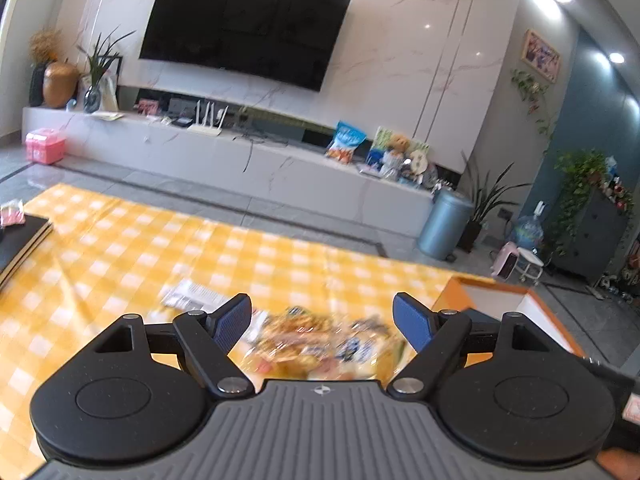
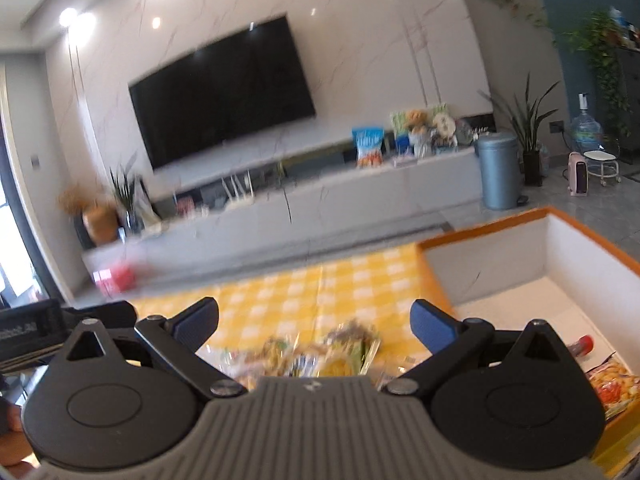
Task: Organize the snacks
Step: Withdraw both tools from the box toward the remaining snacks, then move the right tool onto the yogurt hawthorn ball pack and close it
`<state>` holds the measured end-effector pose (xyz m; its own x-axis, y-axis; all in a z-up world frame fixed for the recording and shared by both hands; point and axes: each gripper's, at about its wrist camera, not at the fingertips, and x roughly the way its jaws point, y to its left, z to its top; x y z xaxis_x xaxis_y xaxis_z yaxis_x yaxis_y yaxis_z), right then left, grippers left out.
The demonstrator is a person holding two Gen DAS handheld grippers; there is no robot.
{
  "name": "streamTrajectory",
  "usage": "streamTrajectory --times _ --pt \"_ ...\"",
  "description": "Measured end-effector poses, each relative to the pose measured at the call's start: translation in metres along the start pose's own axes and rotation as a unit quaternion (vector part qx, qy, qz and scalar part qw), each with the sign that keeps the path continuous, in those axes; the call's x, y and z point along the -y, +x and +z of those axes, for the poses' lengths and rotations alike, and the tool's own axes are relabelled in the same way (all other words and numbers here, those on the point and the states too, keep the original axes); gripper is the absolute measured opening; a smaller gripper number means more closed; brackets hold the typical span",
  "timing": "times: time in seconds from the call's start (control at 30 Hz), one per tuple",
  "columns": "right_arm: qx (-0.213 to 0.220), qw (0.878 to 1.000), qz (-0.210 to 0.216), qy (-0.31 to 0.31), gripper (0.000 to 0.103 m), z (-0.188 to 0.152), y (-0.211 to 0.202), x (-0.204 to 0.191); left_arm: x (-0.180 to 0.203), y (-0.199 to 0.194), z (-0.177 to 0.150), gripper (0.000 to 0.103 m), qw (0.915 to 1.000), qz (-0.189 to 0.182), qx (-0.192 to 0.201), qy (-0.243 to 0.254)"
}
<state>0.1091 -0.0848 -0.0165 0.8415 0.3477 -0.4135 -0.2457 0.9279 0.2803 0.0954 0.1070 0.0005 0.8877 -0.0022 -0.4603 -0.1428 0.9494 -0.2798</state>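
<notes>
A pile of clear snack packets (image 1: 320, 344) lies on the yellow checked cloth (image 1: 120, 248), blurred by motion. My left gripper (image 1: 322, 322) hovers open just above and behind that pile, nothing between its blue pads. In the right wrist view the same snack packets (image 2: 316, 354) lie under my right gripper (image 2: 314, 326), which is open and holds nothing. An orange-rimmed white box (image 2: 560, 264) stands at the right, with an orange snack bag (image 2: 612, 388) and a red-capped packet (image 2: 580, 346) inside. The box's corner (image 1: 500, 300) shows in the left wrist view.
A white printed wrapper (image 1: 192, 294) lies left of the pile. Black notebooks (image 1: 20, 240) with a pink packet (image 1: 12, 212) on top sit at the cloth's left edge. Beyond are the floor, a TV bench (image 1: 240, 160) and a blue bin (image 1: 444, 224).
</notes>
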Motion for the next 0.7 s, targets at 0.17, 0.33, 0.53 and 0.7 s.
streamTrajectory --times 0.17,0.33,0.53,0.7 --pt "-0.048 0.999 -0.017 0.004 0.1 -0.007 0.037 -0.007 -0.014 0.015 -0.012 0.094 0.9996 0.013 -0.027 0.0" --pt "-0.089 0.995 -0.035 0.0 0.1 -0.027 0.069 -0.005 -0.026 0.022 -0.028 0.094 0.9987 0.016 -0.048 0.002" --pt "-0.109 0.993 -0.041 -0.015 0.099 -0.054 0.086 0.007 -0.027 0.039 -0.045 0.094 0.9966 0.032 -0.076 0.007" --pt "-0.123 0.991 -0.043 -0.005 0.099 -0.068 0.096 0.021 -0.027 0.049 -0.055 0.094 0.9944 0.041 -0.096 0.012"
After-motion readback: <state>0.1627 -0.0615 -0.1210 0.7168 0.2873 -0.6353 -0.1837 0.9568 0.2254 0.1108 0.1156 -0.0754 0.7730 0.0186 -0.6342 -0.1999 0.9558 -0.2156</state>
